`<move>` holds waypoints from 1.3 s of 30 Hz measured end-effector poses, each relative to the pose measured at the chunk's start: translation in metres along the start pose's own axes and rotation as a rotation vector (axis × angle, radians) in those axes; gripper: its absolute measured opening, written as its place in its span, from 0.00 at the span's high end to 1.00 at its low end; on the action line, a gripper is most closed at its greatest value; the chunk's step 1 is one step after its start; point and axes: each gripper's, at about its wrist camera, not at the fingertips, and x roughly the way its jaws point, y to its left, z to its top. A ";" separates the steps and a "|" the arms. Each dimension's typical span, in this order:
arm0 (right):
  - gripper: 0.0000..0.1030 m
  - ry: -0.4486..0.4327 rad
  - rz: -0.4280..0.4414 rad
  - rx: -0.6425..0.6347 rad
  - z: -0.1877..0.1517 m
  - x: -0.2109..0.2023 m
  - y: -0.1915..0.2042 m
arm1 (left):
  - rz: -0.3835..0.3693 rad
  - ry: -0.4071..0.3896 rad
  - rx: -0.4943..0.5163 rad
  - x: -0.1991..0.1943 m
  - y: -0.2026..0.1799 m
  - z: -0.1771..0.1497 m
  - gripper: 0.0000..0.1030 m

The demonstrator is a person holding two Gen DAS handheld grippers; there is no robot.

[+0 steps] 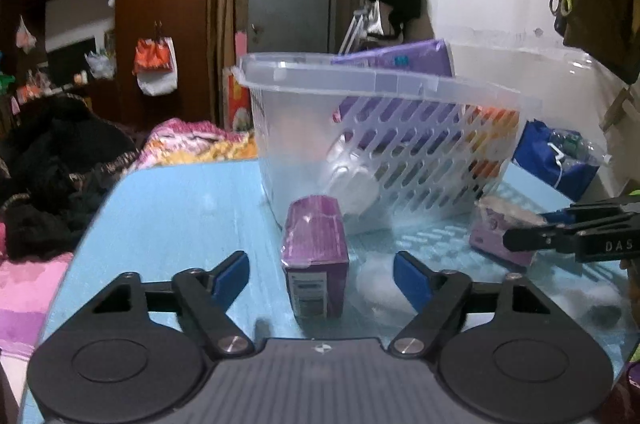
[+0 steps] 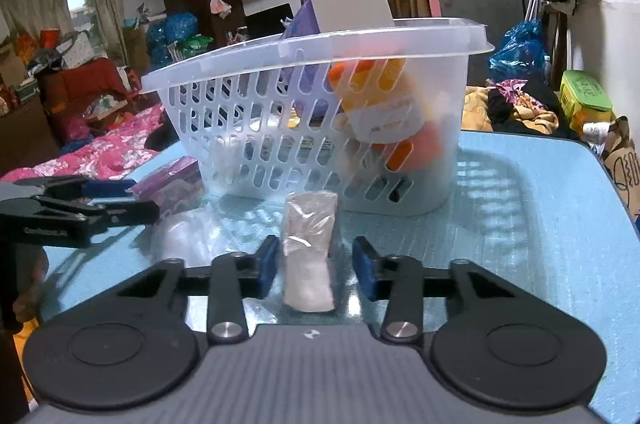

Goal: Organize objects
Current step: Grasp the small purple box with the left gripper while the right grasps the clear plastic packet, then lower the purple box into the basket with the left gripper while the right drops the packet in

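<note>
Basket (image 1: 372, 144) sits dead ahead of both sets of jaws, already holding a purple pack (image 1: 396, 64), an orange bottle (image 2: 384, 108) and a white block (image 2: 352, 8); it looks like the drop target.

Left gripper (image 1: 320, 278): jaws wide, straddling the purple box (image 1: 316, 256), which stands upright on the desk (image 1: 180, 216) between the blue pads. Clear gap each side, no contact. Box is narrow-end-on to the jaws, so a straight close should catch its flat sides.

Right gripper (image 2: 314, 266): jaws narrower, bracketing the clear-wrapped white packet (image 2: 310, 252). Small gaps still visible each side, not pinching yet. Soft wrap will likely squash before it grips.

Room: basket wall is just beyond both items, so little forward travel; lift first, then go over the rim. A clear plastic bag (image 2: 184, 236) lies loose between the two grippers, which sit near each other. Desk's right edge is well off the right jaws.
</note>
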 end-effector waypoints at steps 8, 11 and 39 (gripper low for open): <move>0.67 -0.046 0.008 0.003 -0.002 -0.006 0.001 | -0.017 0.000 -0.032 0.000 0.006 -0.004 0.64; 0.67 -0.078 0.013 0.011 -0.004 -0.010 0.000 | -0.023 -0.048 -0.004 -0.007 0.002 -0.006 0.64; 0.67 -0.280 0.028 -0.054 0.033 -0.075 0.016 | -0.073 -0.388 -0.016 -0.078 -0.003 0.007 0.64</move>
